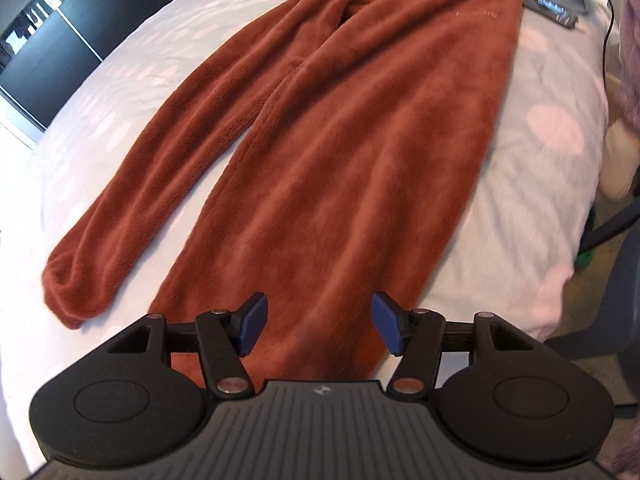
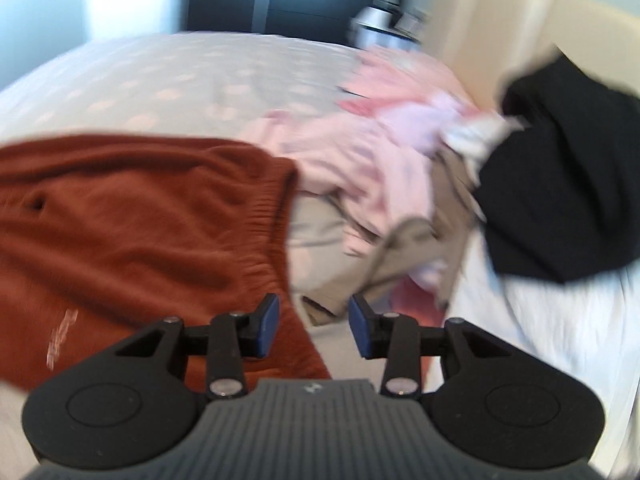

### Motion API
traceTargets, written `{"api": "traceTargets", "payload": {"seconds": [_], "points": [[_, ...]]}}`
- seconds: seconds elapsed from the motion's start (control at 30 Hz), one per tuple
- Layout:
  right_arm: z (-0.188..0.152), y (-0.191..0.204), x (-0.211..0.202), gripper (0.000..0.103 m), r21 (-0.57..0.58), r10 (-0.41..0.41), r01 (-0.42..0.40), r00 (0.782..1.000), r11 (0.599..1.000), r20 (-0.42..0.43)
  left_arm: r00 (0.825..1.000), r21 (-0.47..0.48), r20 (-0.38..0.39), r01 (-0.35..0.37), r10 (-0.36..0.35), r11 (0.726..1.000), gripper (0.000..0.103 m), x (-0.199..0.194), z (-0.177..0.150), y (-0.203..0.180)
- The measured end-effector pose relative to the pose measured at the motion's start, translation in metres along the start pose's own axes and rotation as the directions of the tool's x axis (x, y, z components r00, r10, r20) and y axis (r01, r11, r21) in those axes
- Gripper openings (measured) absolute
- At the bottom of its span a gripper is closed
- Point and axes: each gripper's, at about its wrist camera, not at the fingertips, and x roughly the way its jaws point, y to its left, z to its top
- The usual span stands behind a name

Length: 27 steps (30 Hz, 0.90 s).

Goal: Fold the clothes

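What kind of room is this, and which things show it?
Most likely a bedroom. A bed with a pale spotted cover fills both views, rust-brown fleece trousers lie spread on it, and a heap of unfolded clothes sits beside them.

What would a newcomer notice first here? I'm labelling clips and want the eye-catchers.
First, the rust-brown fleece trousers, spread flat across the dotted bedspread, legs toward the left tool, which hangs open over one cuff. Next, the jumbled pile of pink clothes beyond the waistband, with a black garment at the right of the right wrist view.
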Motion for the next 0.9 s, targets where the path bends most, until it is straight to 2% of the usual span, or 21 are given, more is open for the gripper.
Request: {"api": "traceTargets", "payload": {"seconds": [0.1,0.17,0.3,0.43,0.57,0.63,0.73,0.8,0.9], "points": [[0.000,0.020,-0.003,0.042,-0.142,0.065,-0.064,0.998,0.988,0.003,0.999,0.034,-0.029,-0.039,0.040,0.999,0.056,0.004,-0.011,-0.002],[-0.003,0.038,-0.005,0.042,-0.265,0.094,-0.091,0.996,0.960,-0.005,0.997,0.055,-0.047,-0.060,0.063,0.997,0.056,0.006,-0.018,-0.003],[-0.019,0.073,-0.002,0.043,-0.461,0.139,-0.146,0.989,0.875,-0.050,0.993,0.074,-0.070,-0.088,0.093,0.993,0.056,0.009,-0.029,-0.004],[-0.042,0.104,0.002,0.049,-0.602,0.176,-0.216,0.976,0.769,-0.126,0.991,0.139,-0.087,-0.088,0.100,0.986,0.056,0.009,-0.040,-0.013],[-0.062,0.123,0.004,0.050,-0.705,0.178,-0.249,0.968,0.664,-0.175,0.994,0.211,-0.076,-0.066,0.083,0.975,0.056,0.006,-0.044,-0.026],[-0.066,0.125,0.004,0.050,-0.718,0.170,-0.251,0.968,0.649,-0.184,0.995,0.258,-0.055,-0.066,0.083,0.964,0.056,0.002,-0.045,-0.034],[-0.066,0.122,0.003,0.050,-0.718,0.169,-0.244,0.970,0.652,-0.176,0.985,0.349,-0.115,-0.079,0.126,0.934,0.056,0.010,-0.050,-0.046],[-0.068,0.122,0.002,0.050,-0.736,0.158,-0.229,0.973,0.637,-0.166,0.960,0.389,-0.209,-0.093,0.187,0.916,0.050,0.027,-0.059,-0.046],[-0.076,0.124,0.003,0.050,-0.787,0.137,-0.210,0.978,0.580,-0.160,0.952,0.329,-0.227,-0.125,0.207,0.936,0.050,0.033,-0.063,-0.034]]}}
